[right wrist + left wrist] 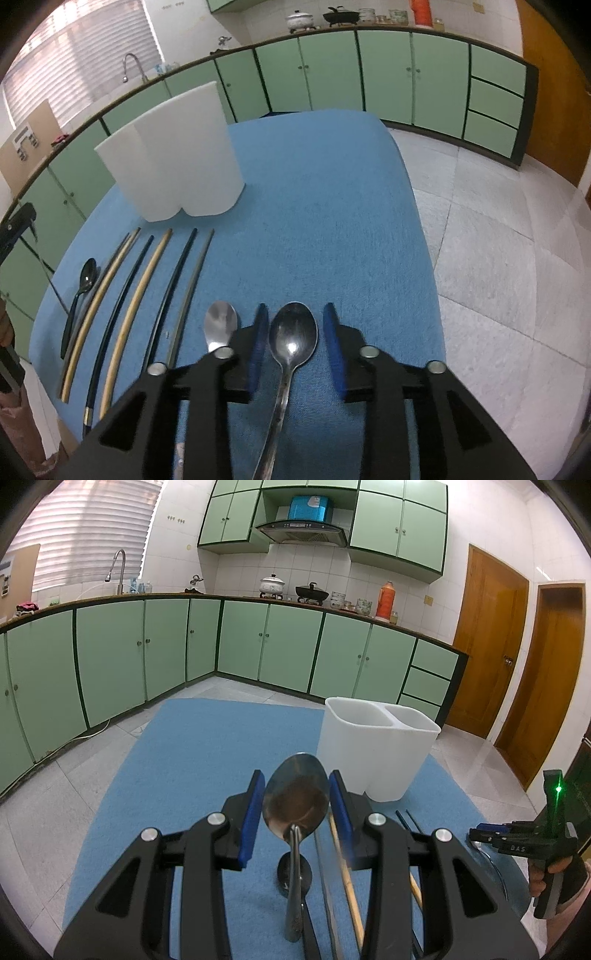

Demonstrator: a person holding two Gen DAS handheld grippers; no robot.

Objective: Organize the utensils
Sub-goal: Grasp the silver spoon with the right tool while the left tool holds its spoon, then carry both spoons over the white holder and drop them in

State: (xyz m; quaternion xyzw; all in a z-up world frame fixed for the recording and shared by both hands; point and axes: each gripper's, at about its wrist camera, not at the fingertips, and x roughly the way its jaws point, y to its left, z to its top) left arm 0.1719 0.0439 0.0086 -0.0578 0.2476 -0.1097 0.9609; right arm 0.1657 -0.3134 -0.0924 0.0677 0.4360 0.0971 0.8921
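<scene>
The white two-compartment holder looks empty on the blue table. Left claw pinches a spoon; right claw is spread around another spoon lying flat, green cabinets behind.

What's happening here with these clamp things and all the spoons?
A person is sorting cutlery on a blue cloth, with a hand-held gripper in each hand. The left gripper pinches a steel spoon by its bowl between its fingers. The right gripper is open, its fingers either side of a second spoon that lies on the cloth, not touching it. Chopsticks lie in a row nearby. Nothing shows yet in the white two-compartment holder.
</scene>
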